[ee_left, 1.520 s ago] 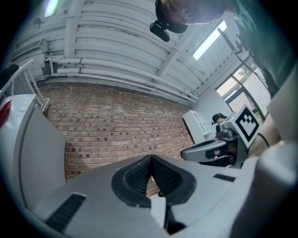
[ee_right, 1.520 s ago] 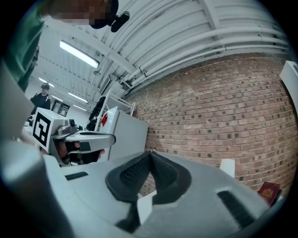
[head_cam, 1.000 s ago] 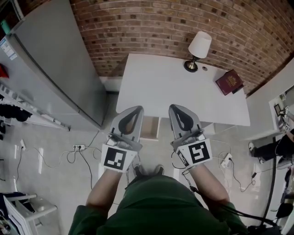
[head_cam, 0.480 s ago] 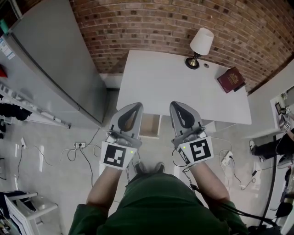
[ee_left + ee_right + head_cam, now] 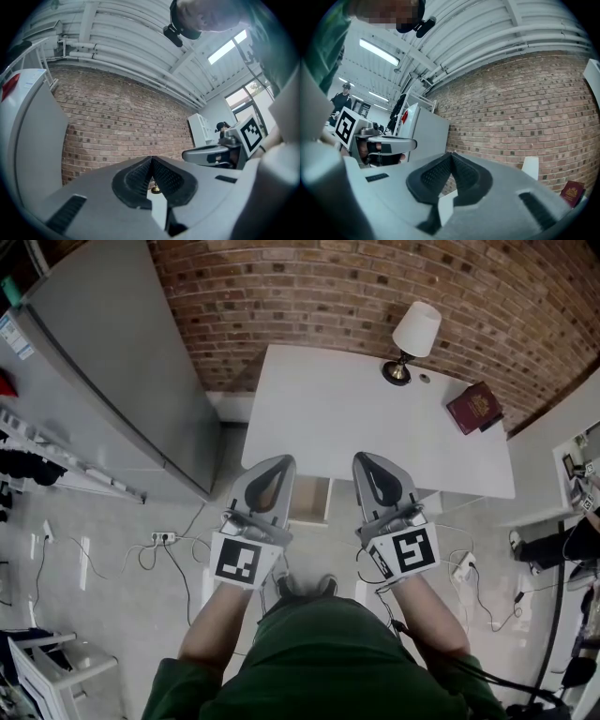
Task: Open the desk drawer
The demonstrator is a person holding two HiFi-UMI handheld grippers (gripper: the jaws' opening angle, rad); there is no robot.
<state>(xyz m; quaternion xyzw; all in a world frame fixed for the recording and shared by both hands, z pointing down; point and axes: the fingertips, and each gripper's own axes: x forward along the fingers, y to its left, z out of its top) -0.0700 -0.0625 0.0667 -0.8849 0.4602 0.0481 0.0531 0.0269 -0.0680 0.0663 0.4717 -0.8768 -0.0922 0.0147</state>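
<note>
The white desk [image 5: 347,418] stands against the brick wall in the head view. Under its front edge a pale wooden drawer [image 5: 308,501] shows between my two grippers. My left gripper [image 5: 278,462] is held level in front of the desk edge, left of the drawer, shut with nothing in it. My right gripper [image 5: 362,458] hovers to the drawer's right, also shut and empty. In the left gripper view the left gripper [image 5: 151,160] has its pads pressed together. The right gripper view shows the right gripper [image 5: 451,154] closed the same way. Neither touches the drawer.
A table lamp [image 5: 412,336] and a red book [image 5: 472,408] sit at the desk's far right. A tall grey cabinet [image 5: 112,381] stands to the left. Cables and a power strip [image 5: 161,542] lie on the floor. A white shelf [image 5: 562,460] is at the right.
The head view has drifted slightly, so the desk sits a little further right in the picture. Both grippers stay shut side by side in front of the desk.
</note>
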